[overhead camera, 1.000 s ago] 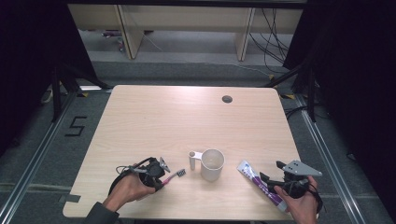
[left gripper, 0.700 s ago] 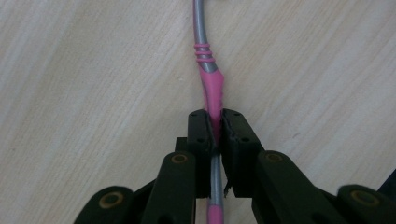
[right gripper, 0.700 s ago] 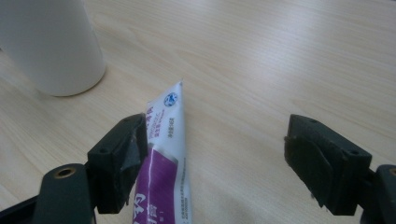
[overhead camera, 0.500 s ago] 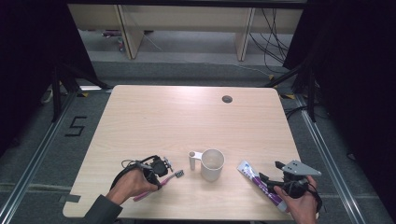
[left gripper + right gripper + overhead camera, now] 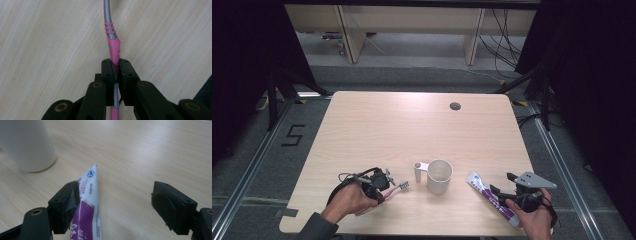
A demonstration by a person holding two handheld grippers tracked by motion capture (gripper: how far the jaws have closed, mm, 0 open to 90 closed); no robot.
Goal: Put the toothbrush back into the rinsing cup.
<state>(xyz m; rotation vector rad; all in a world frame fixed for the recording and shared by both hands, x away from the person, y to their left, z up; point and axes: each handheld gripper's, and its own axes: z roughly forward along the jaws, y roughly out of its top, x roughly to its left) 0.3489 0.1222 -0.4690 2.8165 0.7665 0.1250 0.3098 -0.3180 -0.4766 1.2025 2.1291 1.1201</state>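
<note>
At the table's (image 5: 377, 125) near left, the left gripper (image 5: 383, 181) is clamped on a pink and grey toothbrush (image 5: 396, 189), its pads pinching the handle (image 5: 113, 48) just above the wood. Just right of the brush head stands a white mug (image 5: 439, 176), upright, handle toward the brush. Farther right lies a purple and white toothpaste tube (image 5: 490, 197). The right gripper (image 5: 508, 193) sits over it, jaws spread wide, the tube (image 5: 87, 205) lying against one pad, unsqueezed.

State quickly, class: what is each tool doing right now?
Left tool: closed on the toothbrush, clamping its pink handle.
Right tool: open, with the toothpaste tube lying between its jaws, beside one of them.
</note>
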